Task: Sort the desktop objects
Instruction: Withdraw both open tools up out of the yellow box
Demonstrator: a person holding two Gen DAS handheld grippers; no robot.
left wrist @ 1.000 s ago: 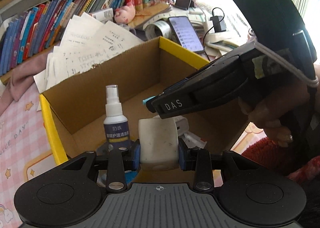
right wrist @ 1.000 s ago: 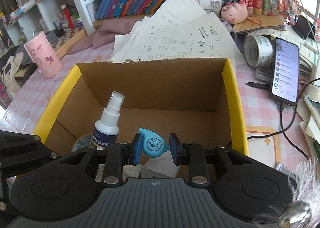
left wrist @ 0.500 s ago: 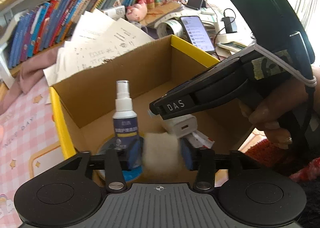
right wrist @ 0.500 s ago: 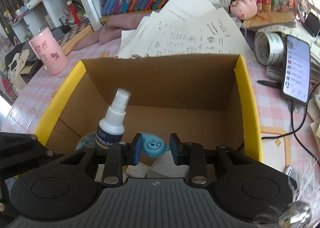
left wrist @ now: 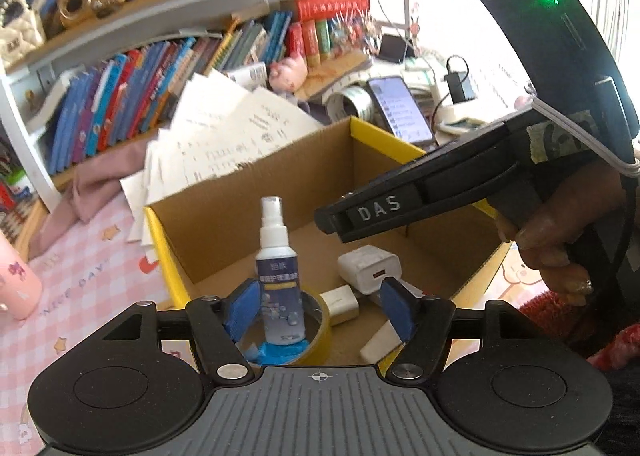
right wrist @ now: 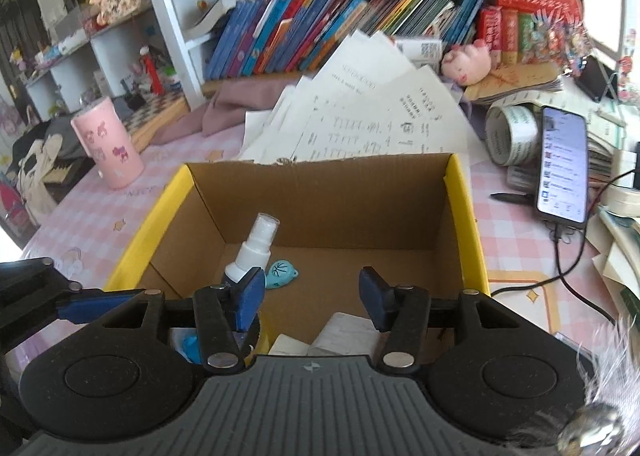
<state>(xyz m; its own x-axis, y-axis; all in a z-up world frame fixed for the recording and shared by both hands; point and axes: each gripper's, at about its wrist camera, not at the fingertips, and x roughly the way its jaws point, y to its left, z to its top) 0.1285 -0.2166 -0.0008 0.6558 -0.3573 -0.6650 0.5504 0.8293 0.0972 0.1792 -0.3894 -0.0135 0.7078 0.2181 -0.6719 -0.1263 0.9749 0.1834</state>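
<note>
A cardboard box with yellow rims [left wrist: 168, 256] [right wrist: 464, 216] stands on the pink checked desk. Inside it are a white spray bottle [left wrist: 277, 256] [right wrist: 256, 248] standing in a tape roll [left wrist: 320, 332], a white charger [left wrist: 368, 268], a smaller white plug [left wrist: 340, 304], a white eraser block [left wrist: 380, 342] and a blue whistle-shaped toy [right wrist: 280, 274] on the box floor. My left gripper [left wrist: 320, 312] is open and empty above the box's near side. My right gripper [right wrist: 312, 296] is open and empty over the box; its body shows in the left wrist view [left wrist: 440, 196].
Loose printed sheets [right wrist: 360, 116] lean behind the box. A pink cup [right wrist: 108, 144] stands at the left. A tape roll [right wrist: 512, 132], a lit phone [right wrist: 562, 168] with cable and a pen [right wrist: 512, 197] lie at the right. Bookshelves fill the back.
My left gripper opened and dropped the white eraser block into the box. My right gripper opened and dropped the blue toy onto the box floor. Both grippers rose a little.
</note>
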